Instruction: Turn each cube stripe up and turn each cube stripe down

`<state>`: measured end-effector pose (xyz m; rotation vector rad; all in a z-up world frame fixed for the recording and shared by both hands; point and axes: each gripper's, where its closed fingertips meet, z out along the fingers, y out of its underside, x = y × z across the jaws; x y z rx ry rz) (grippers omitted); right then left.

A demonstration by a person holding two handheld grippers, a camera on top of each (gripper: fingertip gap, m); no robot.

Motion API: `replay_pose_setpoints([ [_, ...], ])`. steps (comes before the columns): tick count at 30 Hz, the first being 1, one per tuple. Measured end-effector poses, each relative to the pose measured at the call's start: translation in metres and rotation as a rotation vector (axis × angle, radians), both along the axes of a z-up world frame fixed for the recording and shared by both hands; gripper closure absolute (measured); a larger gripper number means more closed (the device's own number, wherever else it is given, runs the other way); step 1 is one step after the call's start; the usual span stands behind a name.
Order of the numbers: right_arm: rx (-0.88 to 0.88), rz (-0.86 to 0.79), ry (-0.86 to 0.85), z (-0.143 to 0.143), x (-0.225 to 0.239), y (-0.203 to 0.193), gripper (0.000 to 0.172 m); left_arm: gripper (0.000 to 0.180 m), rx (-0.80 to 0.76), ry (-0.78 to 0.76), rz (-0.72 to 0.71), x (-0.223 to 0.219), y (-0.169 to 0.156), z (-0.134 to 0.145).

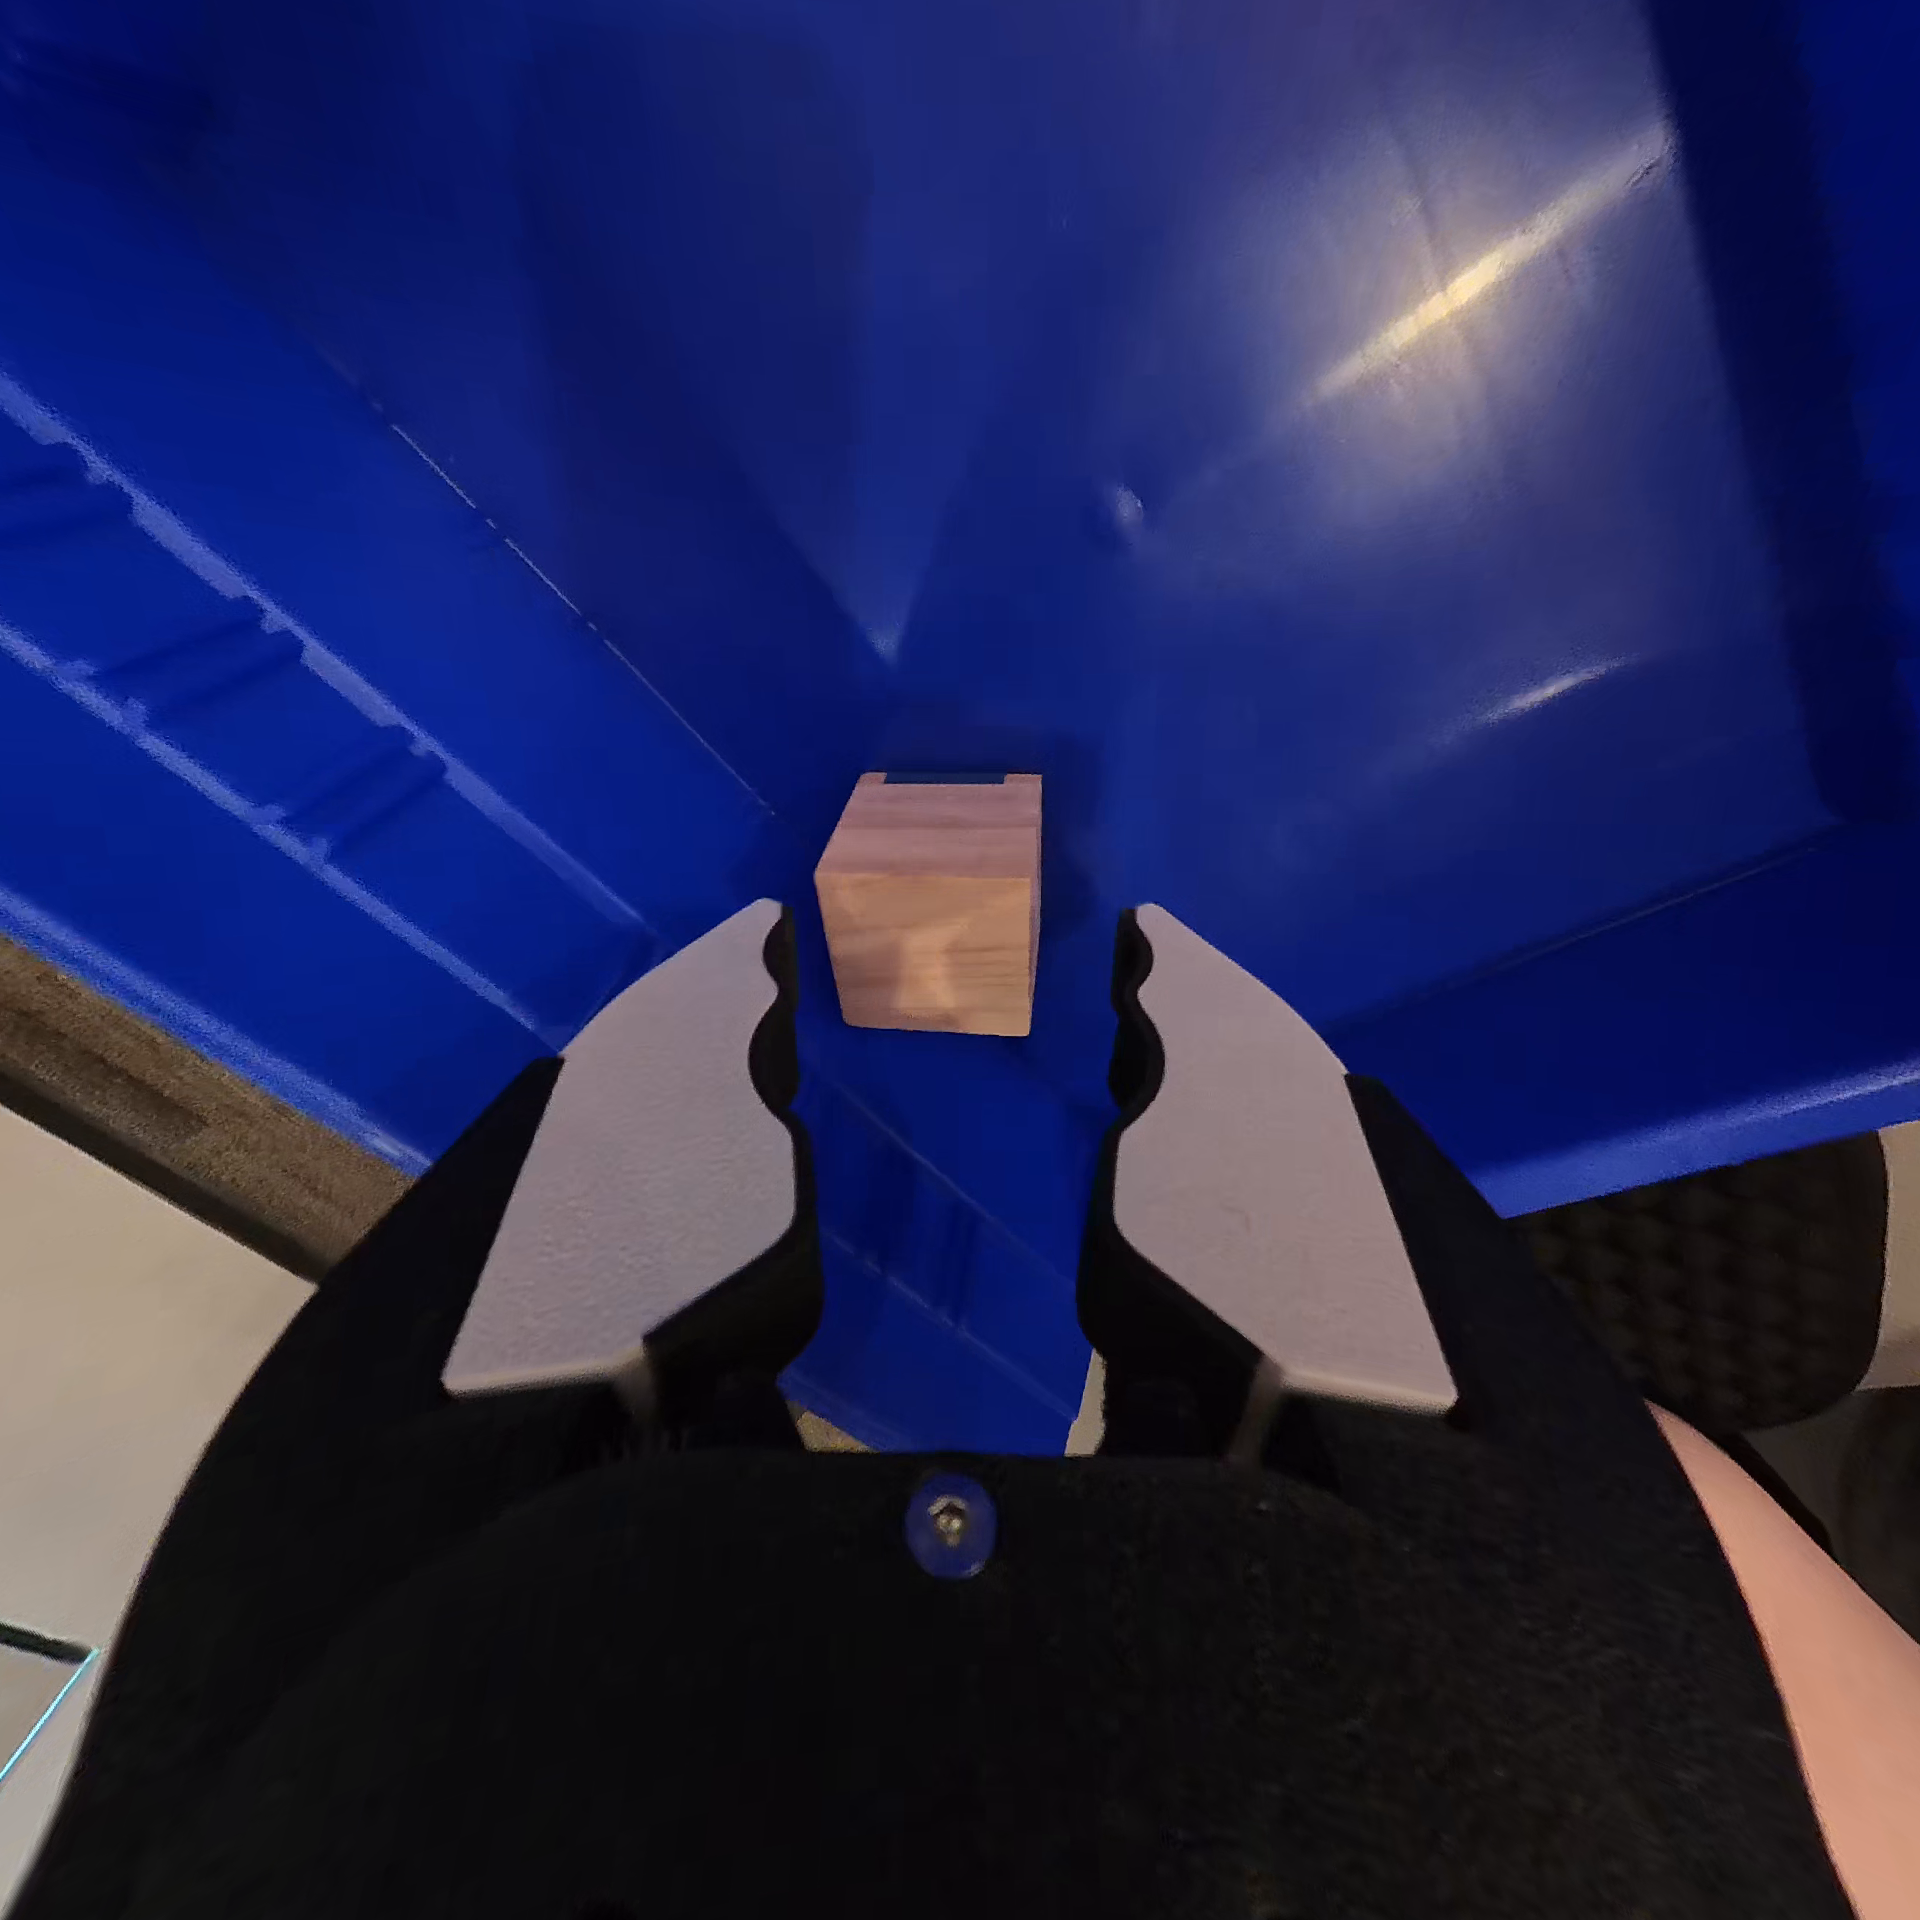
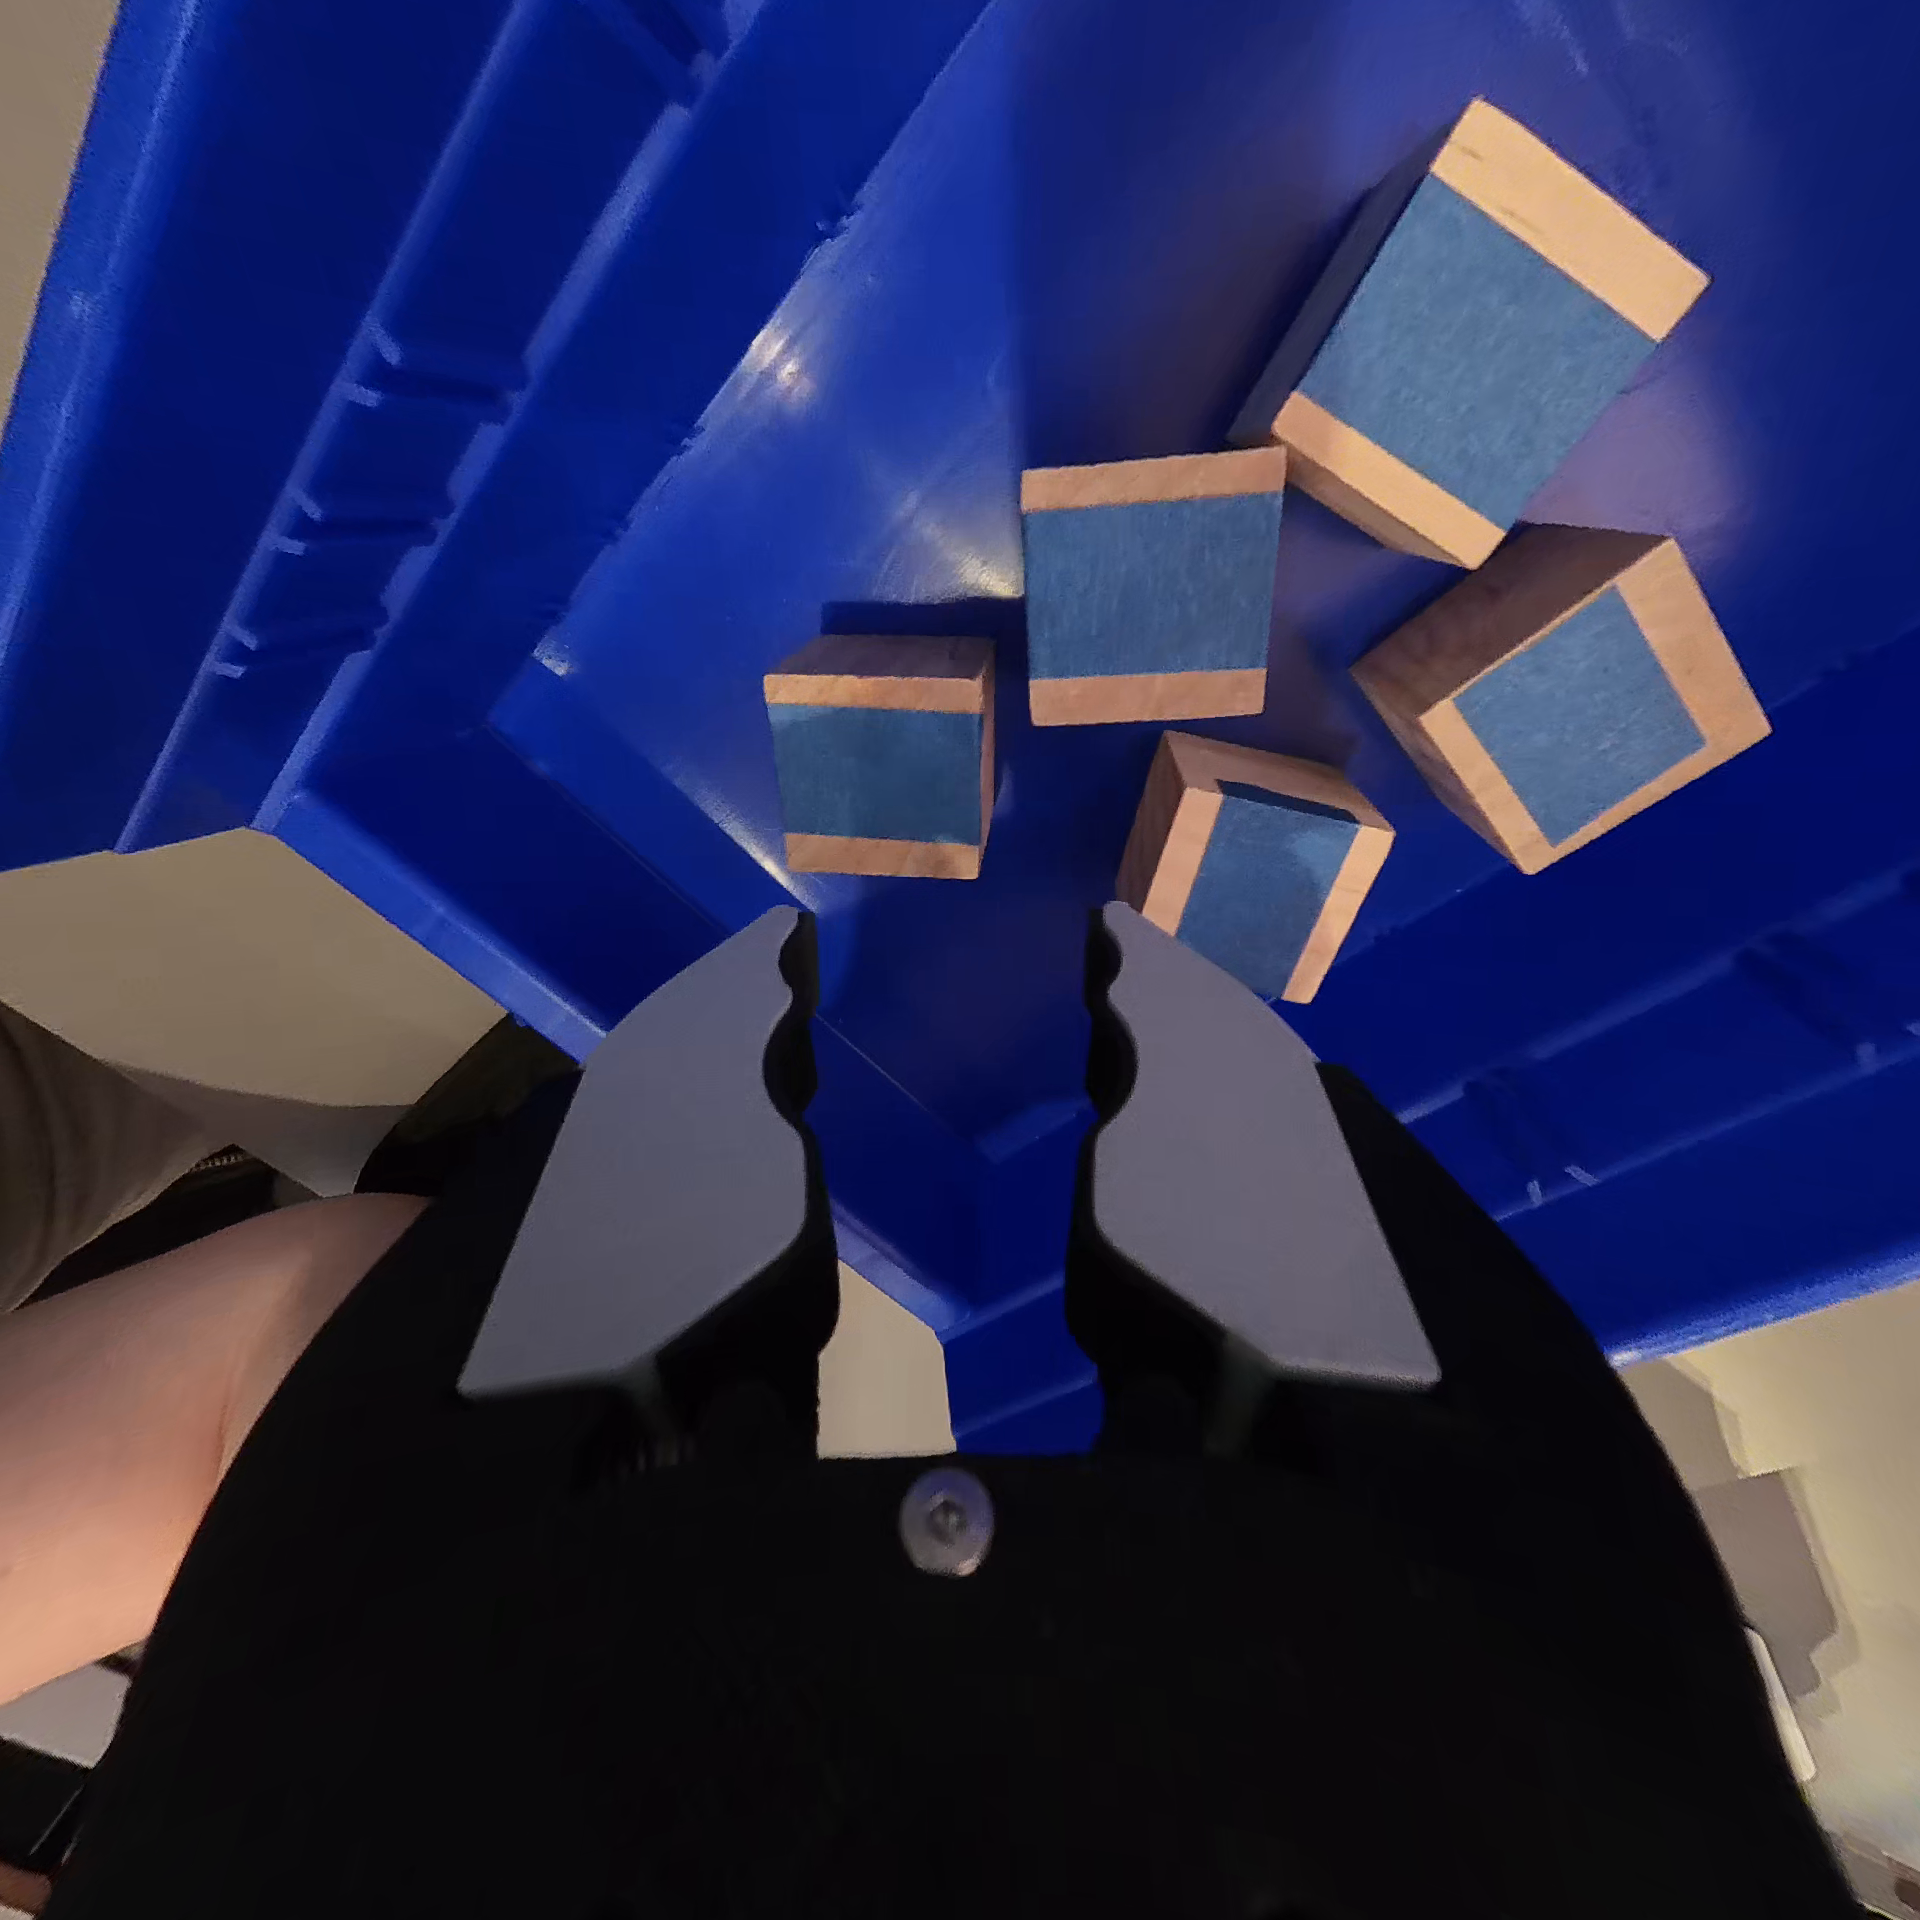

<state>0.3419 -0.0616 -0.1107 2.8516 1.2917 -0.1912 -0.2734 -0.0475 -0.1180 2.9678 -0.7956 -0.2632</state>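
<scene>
- While we look along the left gripper (image 1: pixel 951 914), its jaws stand apart, gripping nothing; one wooden cube (image 1: pixel 930 914) sits on the blue bin (image 1: pixel 1351 520) floor just past the tips, plain faces showing.
- Our right gripper (image 2: pixel 945 920) is likewise released over the bin, five cubes ahead: nearest-left cube (image 2: pixel 881 769), another (image 2: pixel 1257 868) beside its right finger (image 2: pixel 1195 1091), blue stripes facing us.

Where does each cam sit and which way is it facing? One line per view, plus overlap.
Left wrist view: on the left tool, looking along its open fingers into a blue bin at one wooden cube lying free; a forearm shows lower right.
Right wrist view: on the right tool, open, facing five blue-striped cubes in a blue bin; a forearm shows lower left.
Shared: blue bin plastic; neither shows the other tool.
</scene>
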Motion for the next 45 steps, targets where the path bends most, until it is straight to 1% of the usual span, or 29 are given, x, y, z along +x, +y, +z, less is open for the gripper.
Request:
replay_pose_setpoints([
  [6,0.003,0.003,0.005,0.000,0.000,0.002,0.120,0.126,-0.048,0.025,0.004,-0.003,-0.001,-0.011],
  [10,0.006,0.006,0.006,0.001,0.000,0.002,0.120,0.126,-0.073,0.044,0.007,-0.004,-0.003,-0.016],
  [13,0.000,0.008,0.004,0.000,0.000,0.001,0.120,0.136,-0.084,0.093,-0.011,-0.008,-0.003,-0.017],
  [16,-0.006,0.009,0.004,-0.001,-0.001,0.001,0.120,0.136,-0.088,0.116,-0.037,-0.008,-0.003,-0.015],
  [21,-0.014,0.010,-0.001,-0.003,-0.002,0.000,0.120,0.137,0.006,0.083,-0.103,0.017,0.017,-0.009],
  [25,-0.030,0.013,-0.010,-0.006,-0.003,-0.001,0.120,0.136,0.038,0.096,-0.197,0.038,0.029,-0.013],
  [27,-0.036,0.017,-0.013,-0.007,-0.003,-0.001,0.120,0.136,0.048,0.083,-0.211,0.047,0.033,-0.016],
  [28,-0.038,0.018,-0.014,-0.007,-0.004,-0.001,0.120,0.135,0.069,0.078,-0.202,0.050,0.037,-0.018],
  [30,-0.039,0.020,-0.013,-0.008,-0.004,-0.001,0.120,0.121,0.080,0.038,-0.191,0.056,0.040,-0.018],
  [36,-0.047,0.027,-0.021,-0.010,-0.006,-0.001,0.120,0.117,0.079,-0.044,-0.190,0.049,0.031,-0.010],
  [38,-0.053,0.027,-0.024,-0.010,-0.006,-0.001,0.120,0.119,0.066,-0.052,-0.172,0.044,0.029,-0.013],
  [40,-0.057,0.026,-0.027,-0.011,-0.006,-0.001,0.120,0.117,0.043,-0.047,-0.158,0.040,0.028,-0.018],
  [43,-0.066,0.024,-0.025,-0.012,-0.007,-0.003,0.121,0.122,-0.007,-0.046,-0.135,0.035,0.024,-0.027],
  [45,-0.065,0.024,-0.024,-0.012,-0.007,-0.002,0.121,0.134,-0.041,-0.090,-0.113,0.040,0.020,-0.031],
])
